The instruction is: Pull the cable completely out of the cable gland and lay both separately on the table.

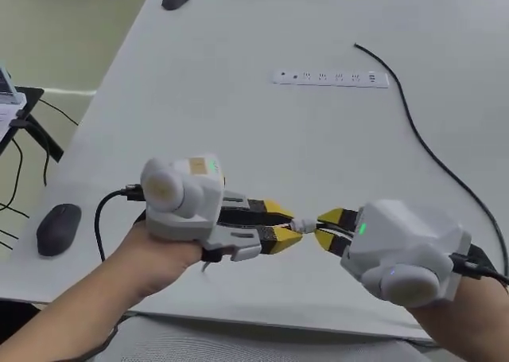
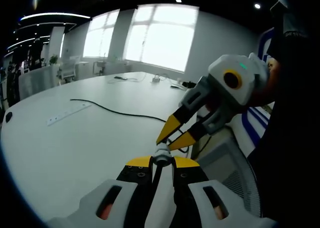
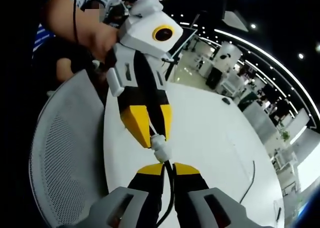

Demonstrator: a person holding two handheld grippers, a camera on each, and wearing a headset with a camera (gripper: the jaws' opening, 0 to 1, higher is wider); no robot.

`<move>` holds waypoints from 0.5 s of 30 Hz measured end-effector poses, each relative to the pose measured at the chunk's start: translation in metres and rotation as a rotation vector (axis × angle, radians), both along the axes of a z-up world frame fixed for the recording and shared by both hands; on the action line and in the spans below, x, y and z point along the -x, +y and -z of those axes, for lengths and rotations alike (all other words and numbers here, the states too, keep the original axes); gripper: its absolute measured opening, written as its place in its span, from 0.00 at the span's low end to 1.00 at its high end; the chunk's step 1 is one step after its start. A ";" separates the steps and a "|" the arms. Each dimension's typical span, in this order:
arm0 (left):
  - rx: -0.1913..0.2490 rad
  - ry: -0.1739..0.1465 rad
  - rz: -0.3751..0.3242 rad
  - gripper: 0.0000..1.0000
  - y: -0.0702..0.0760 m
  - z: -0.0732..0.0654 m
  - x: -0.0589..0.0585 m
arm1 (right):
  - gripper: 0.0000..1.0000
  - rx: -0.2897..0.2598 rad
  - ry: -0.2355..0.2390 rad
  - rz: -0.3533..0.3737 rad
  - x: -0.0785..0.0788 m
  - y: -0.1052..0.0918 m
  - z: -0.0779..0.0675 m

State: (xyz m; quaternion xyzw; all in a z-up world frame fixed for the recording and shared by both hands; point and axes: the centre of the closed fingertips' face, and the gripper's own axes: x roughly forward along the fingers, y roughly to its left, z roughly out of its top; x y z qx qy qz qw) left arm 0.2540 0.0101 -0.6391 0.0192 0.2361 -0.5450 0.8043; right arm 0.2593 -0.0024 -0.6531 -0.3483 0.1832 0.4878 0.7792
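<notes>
Cable gland [image 3: 161,147] pinched in left tongs [image 1: 294,225]; right tongs [image 1: 318,227] clamp its mostly hidden cable [image 3: 170,183]; power strip [image 1: 330,78], mouse [image 1: 58,228] well away.

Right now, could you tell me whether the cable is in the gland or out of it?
In: the black cable runs straight into the end of the white gland, with no gap between them.

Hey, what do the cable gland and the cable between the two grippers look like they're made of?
The cable gland looks like moulded plastic: pale grey-white with a matt surface and no metallic glint. The cable has a smooth black sheath, probably rubber or PVC. It is thin and looks flexible, though the pictures cannot settle which of the two it is.
</notes>
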 end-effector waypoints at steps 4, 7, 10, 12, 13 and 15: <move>-0.004 -0.009 0.007 0.15 0.000 0.000 0.002 | 0.00 -0.029 0.046 0.038 0.002 -0.001 0.003; -0.008 -0.017 0.008 0.15 0.000 0.000 0.001 | 0.00 -0.037 0.051 0.060 0.000 -0.003 0.005; -0.004 -0.024 0.005 0.15 0.001 -0.001 0.001 | 0.00 -0.061 0.080 0.105 -0.003 -0.007 0.004; 0.002 -0.029 0.000 0.15 0.003 -0.003 0.000 | 0.00 -0.081 0.092 0.136 -0.006 -0.010 0.003; 0.004 -0.030 -0.002 0.15 0.003 -0.004 0.000 | 0.00 -0.087 0.097 0.146 -0.007 -0.011 0.003; 0.006 -0.033 -0.004 0.15 0.004 -0.005 -0.002 | 0.00 -0.099 0.109 0.165 -0.009 -0.014 0.004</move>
